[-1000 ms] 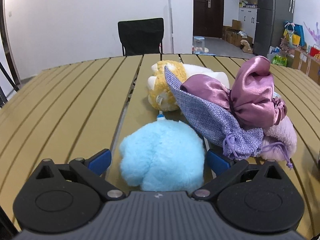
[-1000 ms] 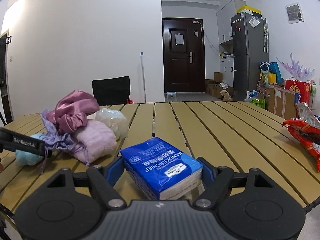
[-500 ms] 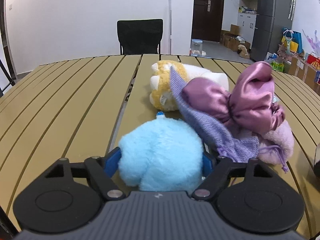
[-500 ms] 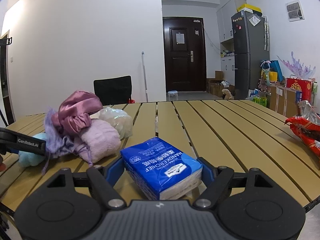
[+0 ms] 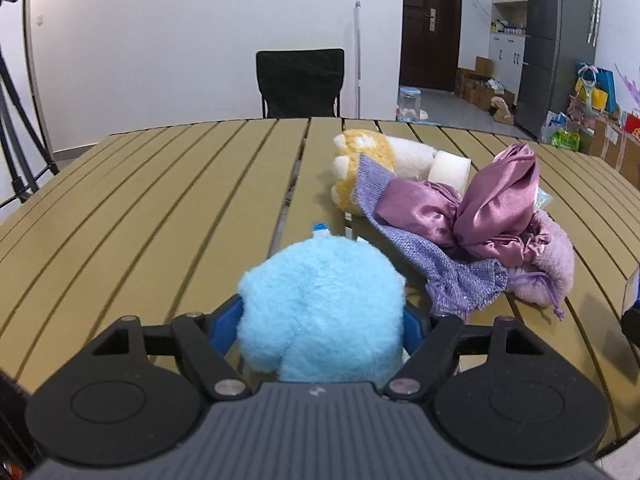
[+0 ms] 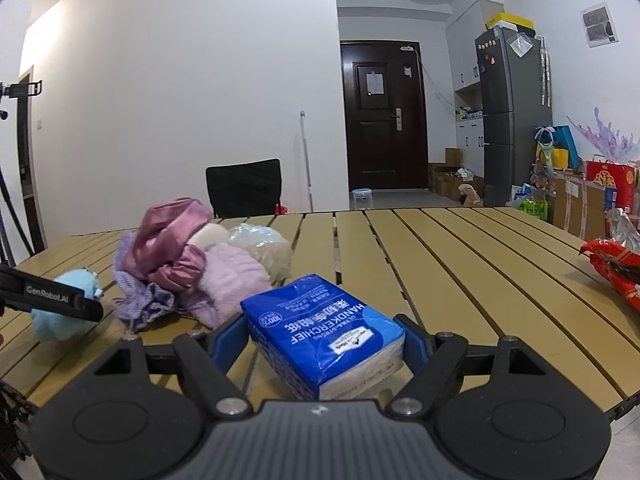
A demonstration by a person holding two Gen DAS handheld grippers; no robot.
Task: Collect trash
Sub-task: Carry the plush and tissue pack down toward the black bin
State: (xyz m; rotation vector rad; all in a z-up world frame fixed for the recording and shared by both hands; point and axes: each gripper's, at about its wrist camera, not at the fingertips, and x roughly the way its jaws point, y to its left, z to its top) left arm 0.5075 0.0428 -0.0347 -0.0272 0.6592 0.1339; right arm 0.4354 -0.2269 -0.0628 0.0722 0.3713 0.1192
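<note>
A: Left gripper (image 5: 322,330) first. State?

B: Clamped on the blue plush ball (image 5: 322,312). Both blue pads press into the fluff at its sides. Ball fills the gap, sits at 6 o'clock in the left wrist view, low over the counter (image 5: 160,208); can't tell if it's lifted clear.

A: Right gripper (image 6: 326,342)?

B: Clamped on the blue tissue pack (image 6: 324,334), pads against both long sides. Pack is tilted, one corner pointing toward 11 o'clock, white end facing the camera. Looks soft and full, wrapper intact.

A: Outward from the left?

B: At 1 to 2 o'clock, a heap: lavender knit pouch (image 5: 448,264) with drawstring, shiny purple satin bag (image 5: 480,208) on top of it, pale pink fluffy thing (image 5: 548,268) touching behind. Farther, at 12 to 1 o'clock, a yellow and white plush paw (image 5: 372,160), partly under the knit pouch.

A: Outward from the right?

B: Same heap at 10 o'clock, plus a clear crinkly bag (image 6: 264,244) behind it. Red snack wrapper (image 6: 616,272) at 3 o'clock, near the counter edge, well apart from the rest.

A: Progress?

B: Early, my read. Two items gripped, none deposited, no bin in view. Heap and wrapper untouched. Which of these count as trash is unclear; the wrapper looks the likeliest.

A: Handling?

B: Ball squashes easily, probably light. Pack gives a bit, should hold.
</note>
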